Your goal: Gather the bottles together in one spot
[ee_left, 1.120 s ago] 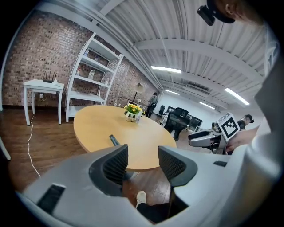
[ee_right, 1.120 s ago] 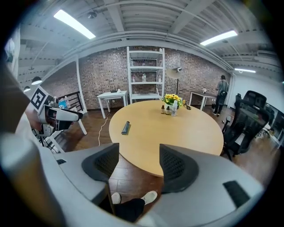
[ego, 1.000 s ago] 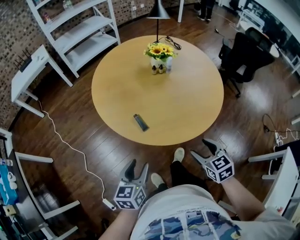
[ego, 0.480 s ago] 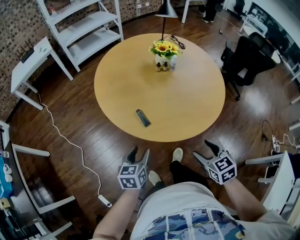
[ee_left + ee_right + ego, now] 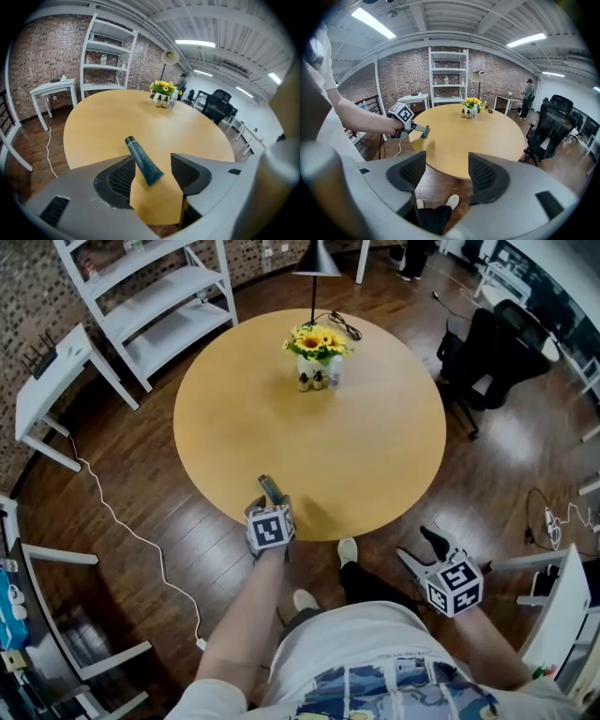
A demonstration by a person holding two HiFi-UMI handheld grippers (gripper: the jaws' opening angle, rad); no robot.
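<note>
You are reaching your left gripper (image 5: 272,491) over the near edge of the round wooden table (image 5: 375,446). Its jaws are opening, and a dark blue tube (image 5: 142,160) is sitting between them, its cap end pointing away from you toward the middle of the table. The tube is lying close along the left pad (image 5: 119,176), while the right pad (image 5: 187,173) is standing clear of it; whether the left pad is actually touching the tube is hard to tell from this angle.

You are holding your right gripper (image 5: 416,547) low at your right side, off the table and above the wooden floor (image 5: 141,474), its jaws spread with nothing between them.

The small bottles (image 5: 317,381) are standing together at the far side of the table, just in front of the sunflower vase (image 5: 316,352), well apart from the tube.
</note>
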